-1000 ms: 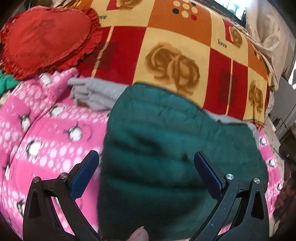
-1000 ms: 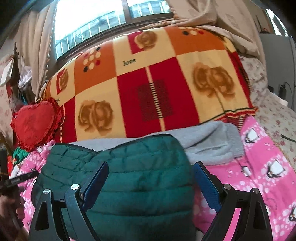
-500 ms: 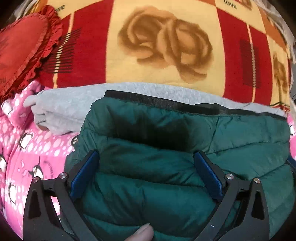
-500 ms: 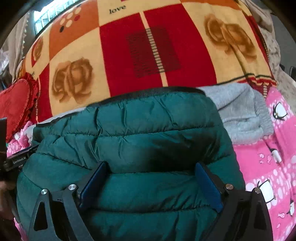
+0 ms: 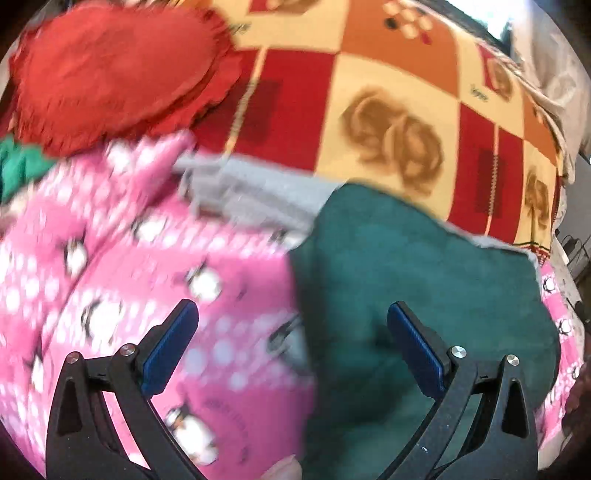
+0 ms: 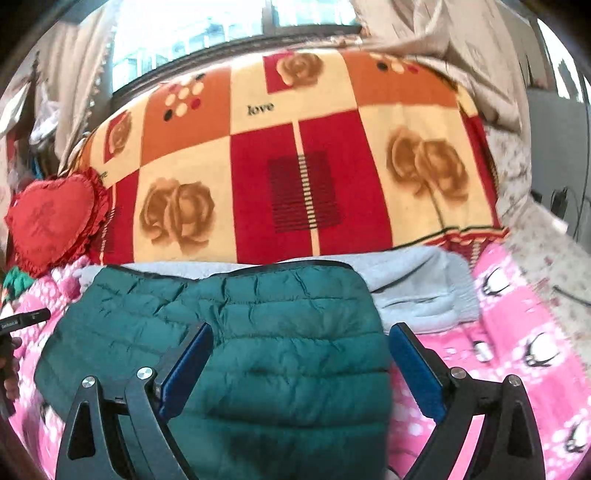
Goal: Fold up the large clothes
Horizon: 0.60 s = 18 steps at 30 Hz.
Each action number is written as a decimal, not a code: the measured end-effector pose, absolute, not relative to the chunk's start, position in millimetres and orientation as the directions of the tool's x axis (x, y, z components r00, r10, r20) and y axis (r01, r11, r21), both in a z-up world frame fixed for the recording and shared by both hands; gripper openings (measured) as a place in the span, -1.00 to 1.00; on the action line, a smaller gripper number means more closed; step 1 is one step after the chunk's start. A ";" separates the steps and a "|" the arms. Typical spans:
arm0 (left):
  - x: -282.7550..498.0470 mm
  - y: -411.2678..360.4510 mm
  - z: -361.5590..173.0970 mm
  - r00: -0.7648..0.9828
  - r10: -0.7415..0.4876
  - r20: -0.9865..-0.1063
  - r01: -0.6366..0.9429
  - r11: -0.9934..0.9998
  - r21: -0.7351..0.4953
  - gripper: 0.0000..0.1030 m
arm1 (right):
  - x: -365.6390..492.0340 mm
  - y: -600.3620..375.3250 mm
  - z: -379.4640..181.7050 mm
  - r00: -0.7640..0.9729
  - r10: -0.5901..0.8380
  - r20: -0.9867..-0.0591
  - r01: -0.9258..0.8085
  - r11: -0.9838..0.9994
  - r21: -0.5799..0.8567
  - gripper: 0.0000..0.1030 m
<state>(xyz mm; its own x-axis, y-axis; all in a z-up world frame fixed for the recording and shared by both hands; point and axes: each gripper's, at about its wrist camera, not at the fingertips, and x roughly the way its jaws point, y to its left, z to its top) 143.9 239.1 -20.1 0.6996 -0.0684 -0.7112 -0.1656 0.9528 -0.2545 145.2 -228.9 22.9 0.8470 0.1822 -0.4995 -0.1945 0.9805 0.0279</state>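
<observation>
Left wrist view, blurred by motion: the left gripper (image 5: pixel 291 347) fills the bottom of the frame, its two blue-padded fingers (image 5: pixel 168 347) spread wide apart with nothing between them. Under the left finger lies a pink blanket (image 5: pixel 129 266) printed with penguins and white dots. Under the right finger lies a dark green quilted jacket (image 5: pixel 424 288), folded into a bundle that takes up the lower right of the frame. A grey garment (image 5: pixel 251 192) shows at the jacket's upper left edge, partly beneath it. Across the top stretches a red, orange and cream checked blanket (image 5: pixel 369 92) with brown roses. A red heart-shaped cushion (image 5: pixel 110 70) with a frilled edge sits in the upper left. A fingertip (image 5: pixel 284 470) shows at the bottom centre.

Right wrist view, sharper: the right gripper (image 6: pixel 299 363) sits at the bottom, its blue-padded fingers (image 6: pixel 415 369) also wide apart and empty, held over the jacket (image 6: pixel 258 332). The folded jacket lies at lower centre on the pink blanket (image 6: pixel 517 350), with the grey garment (image 6: pixel 424 284) sticking out beyond its upper right edge. The checked blanket (image 6: pixel 295 166), bearing the word "love", rises behind. The heart cushion (image 6: pixel 55 221) rests at centre left. A window (image 6: pixel 221 29) and pale curtains (image 6: pixel 74 74) run along the top. Part of the left gripper (image 6: pixel 22 319) shows at the left edge.
</observation>
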 end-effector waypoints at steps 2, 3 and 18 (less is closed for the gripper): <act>137.9 242.5 -33.3 0.683 -0.133 -0.718 -0.152 0.936 -0.318 0.99 | 140.8 -231.0 19.7 0.841 0.157 -0.518 -0.177 0.984 0.010 0.84; 138.5 240.3 -37.8 0.682 -0.185 -0.707 -0.125 0.924 -0.362 0.99 | 142.0 -231.8 17.7 0.836 0.156 -0.526 -0.177 0.984 0.011 0.83; 225.5 244.2 -66.4 0.499 -0.382 -0.778 -0.165 0.839 -0.518 0.99 | 160.3 -228.3 -6.8 0.762 0.148 -0.631 -0.177 0.984 0.017 0.84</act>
<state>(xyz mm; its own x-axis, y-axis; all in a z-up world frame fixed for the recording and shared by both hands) 225.5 244.2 -66.4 0.4994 -0.3819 -0.7777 -0.1647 0.8394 -0.5180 160.3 -228.3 -6.8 0.7615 0.1475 -0.6311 -0.1767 0.9841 0.0168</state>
